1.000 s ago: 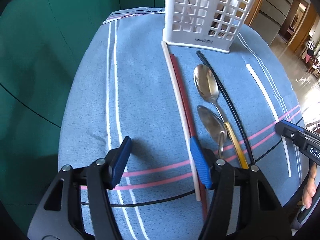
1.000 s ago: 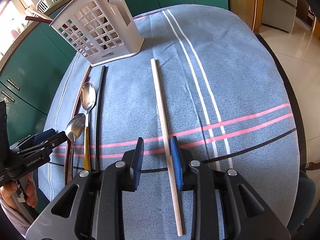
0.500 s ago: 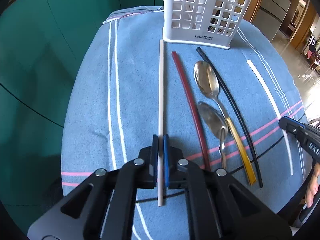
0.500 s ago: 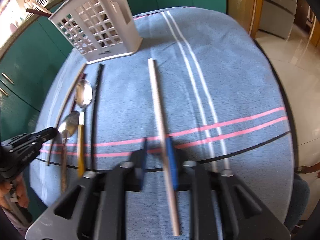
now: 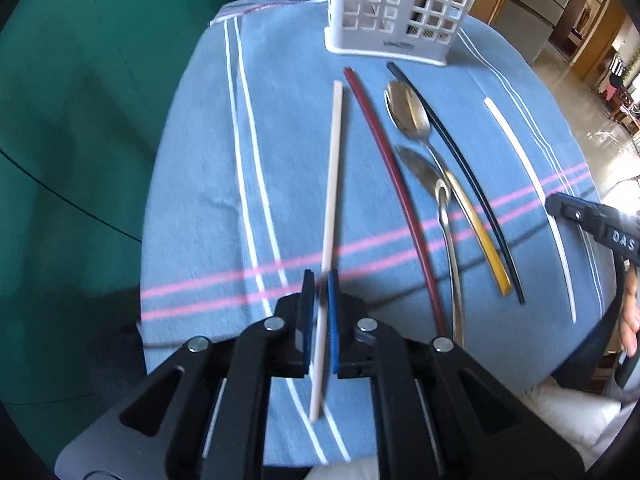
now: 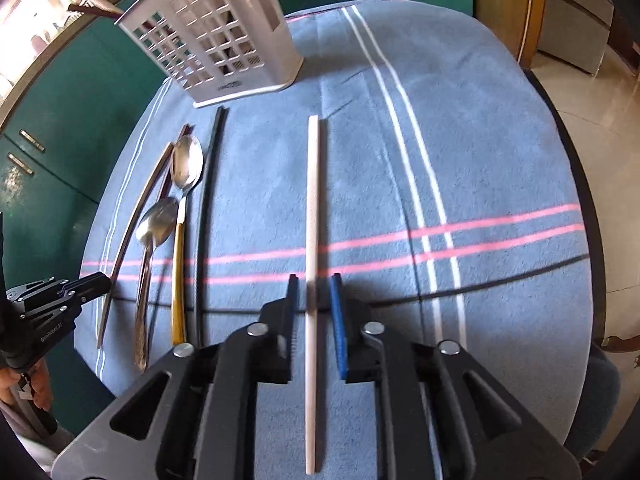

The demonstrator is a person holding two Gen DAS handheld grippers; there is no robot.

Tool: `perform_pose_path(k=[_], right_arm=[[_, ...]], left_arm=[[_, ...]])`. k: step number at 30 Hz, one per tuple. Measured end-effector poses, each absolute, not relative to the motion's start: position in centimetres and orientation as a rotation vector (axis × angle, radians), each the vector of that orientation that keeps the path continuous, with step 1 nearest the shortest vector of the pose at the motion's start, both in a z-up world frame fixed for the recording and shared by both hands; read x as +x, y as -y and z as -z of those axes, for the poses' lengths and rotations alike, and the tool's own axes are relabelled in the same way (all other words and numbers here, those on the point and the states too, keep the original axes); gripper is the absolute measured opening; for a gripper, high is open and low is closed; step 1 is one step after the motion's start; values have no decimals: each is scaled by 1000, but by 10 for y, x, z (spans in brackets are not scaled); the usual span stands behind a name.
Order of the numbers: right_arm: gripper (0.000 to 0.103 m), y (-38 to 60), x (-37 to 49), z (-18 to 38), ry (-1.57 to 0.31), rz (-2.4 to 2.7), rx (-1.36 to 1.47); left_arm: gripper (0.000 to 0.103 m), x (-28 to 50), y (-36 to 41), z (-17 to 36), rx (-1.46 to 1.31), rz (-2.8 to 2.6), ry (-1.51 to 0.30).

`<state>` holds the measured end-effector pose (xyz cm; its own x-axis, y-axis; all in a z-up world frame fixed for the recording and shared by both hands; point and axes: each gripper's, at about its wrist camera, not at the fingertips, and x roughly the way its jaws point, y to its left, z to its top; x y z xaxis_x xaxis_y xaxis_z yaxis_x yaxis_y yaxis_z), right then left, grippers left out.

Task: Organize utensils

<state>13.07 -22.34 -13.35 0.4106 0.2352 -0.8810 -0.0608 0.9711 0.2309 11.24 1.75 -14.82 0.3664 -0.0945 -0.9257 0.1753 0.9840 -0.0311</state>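
Observation:
My left gripper (image 5: 320,280) is shut on a white chopstick (image 5: 332,196) and holds it above the cloth, pointing toward the white utensil basket (image 5: 396,4). My right gripper (image 6: 314,280) is open, its pads either side of a second white chopstick (image 6: 313,216) that lies on the cloth. The basket also shows in the right wrist view (image 6: 212,36). Between the two lie a dark red chopstick (image 5: 392,172), two spoons (image 5: 408,114) (image 5: 424,176), one with a yellow handle, and a black chopstick (image 5: 460,156).
A blue cloth with white and pink stripes (image 6: 460,140) covers the round table. Green cabinets (image 5: 80,100) stand along the left. A tiled floor (image 6: 600,112) lies past the table's right edge. A dark stick (image 6: 92,10) pokes out of the basket top.
My left gripper closed on the white chopstick beside the red one, swung it left and lifted it. My right gripper stays open astride the other white chopstick, shifting slightly.

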Motion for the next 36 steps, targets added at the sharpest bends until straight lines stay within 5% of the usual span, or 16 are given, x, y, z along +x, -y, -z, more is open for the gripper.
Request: perform_pose_path(k=[21,29,36], right_arm=[[18,199,229,133,-1152,-164,48],[19,195,254,137,-1173,-146,23],[20,185,270,138,-1180,-133,-7]], left_arm=[[21,231,12,152,165,200,-1240],[44,257,21,154,189,175,-1249],[44,260,23,156,200,176,-1239]])
